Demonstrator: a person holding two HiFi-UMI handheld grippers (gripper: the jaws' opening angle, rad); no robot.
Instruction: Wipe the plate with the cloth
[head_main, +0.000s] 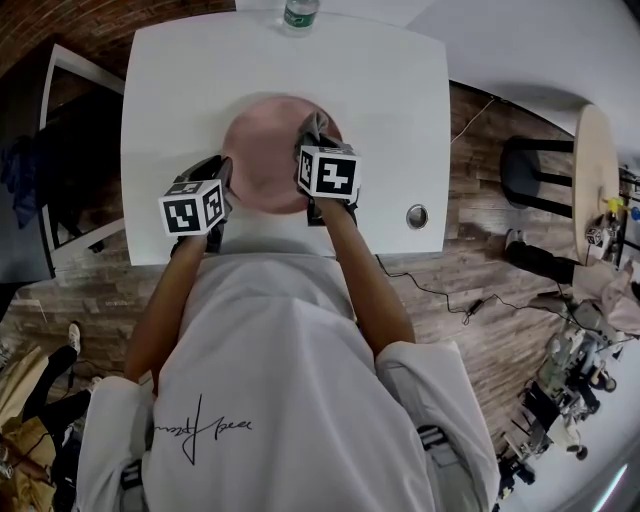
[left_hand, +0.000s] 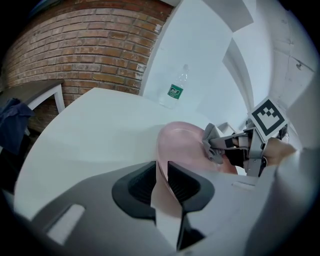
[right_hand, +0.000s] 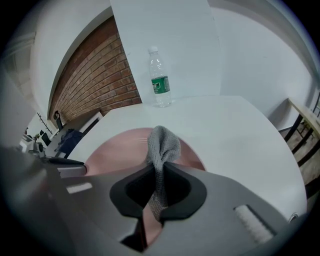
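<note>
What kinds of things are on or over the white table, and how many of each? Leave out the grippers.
Plate: 1
Cloth: 1
Bottle: 1
Total: 3

The right gripper (right_hand: 159, 172) pinches the grey cloth (right_hand: 163, 144) between its jaws — the bunched end stands over the pink plate (right_hand: 112, 150). Behind, a water bottle (right_hand: 160, 80) stands upright on the white table (right_hand: 240, 135).
</note>
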